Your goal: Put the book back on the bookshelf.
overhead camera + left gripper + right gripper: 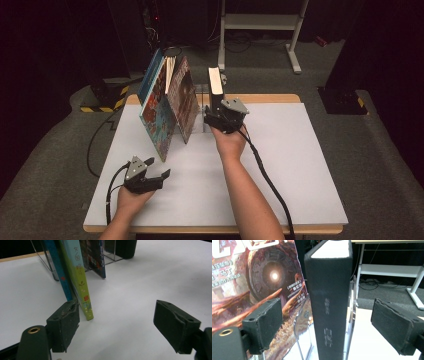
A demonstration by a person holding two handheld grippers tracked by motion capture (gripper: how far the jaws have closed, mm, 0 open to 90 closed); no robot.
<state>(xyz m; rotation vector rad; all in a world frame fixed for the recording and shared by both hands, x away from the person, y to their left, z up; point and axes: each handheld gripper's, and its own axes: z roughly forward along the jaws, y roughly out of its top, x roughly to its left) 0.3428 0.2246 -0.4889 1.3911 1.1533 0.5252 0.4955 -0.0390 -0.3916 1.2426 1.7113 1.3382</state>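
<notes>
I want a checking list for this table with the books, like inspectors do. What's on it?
Surface: white tabletop with a wooden edge.
Job's things: thick black hardcover book upright in a clear plastic stand; thin colourful picture books lean left of it.
Clutter: nothing seen.
Grippers: right gripper open, jaws either side of the black book's spine, not touching; left gripper open, holding nothing, near a green book's bottom corner.
Cables: a black cable trails from each gripper.
Surroundings: grey carpet, white metal frame, dark room.

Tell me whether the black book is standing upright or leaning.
Upright. The black book stands straight on its bottom edge against the clear stand, spine vertical, while the colourful books beside it lean over.
</notes>
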